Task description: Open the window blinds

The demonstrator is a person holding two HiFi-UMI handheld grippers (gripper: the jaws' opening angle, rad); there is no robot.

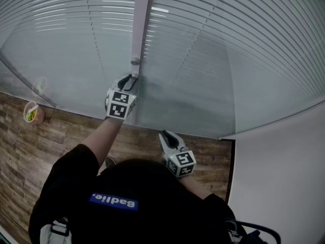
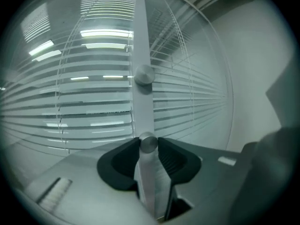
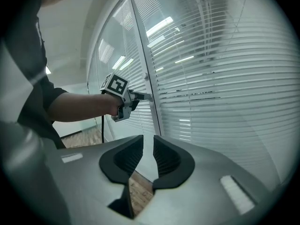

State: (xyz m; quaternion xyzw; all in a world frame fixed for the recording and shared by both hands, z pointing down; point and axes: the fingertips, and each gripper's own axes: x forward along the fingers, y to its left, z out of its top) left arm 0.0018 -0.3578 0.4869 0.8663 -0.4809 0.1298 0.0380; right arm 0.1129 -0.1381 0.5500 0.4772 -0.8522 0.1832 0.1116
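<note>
Left gripper (image 1: 129,81) was up at the frame post (image 2: 142,36), jaws clamped on the lower knob (image 2: 149,143) sticking out of that post's face. A second knob (image 2: 144,74) sat higher on the same post, with nothing touching it. The blinds (image 2: 89,104) spread away on both sides of the post, slats running level. Right gripper (image 3: 147,154) hung back from the post, off to its right, jaws a narrow slit apart and empty, with only the wooden floor (image 1: 30,151) showing through the gap
</note>
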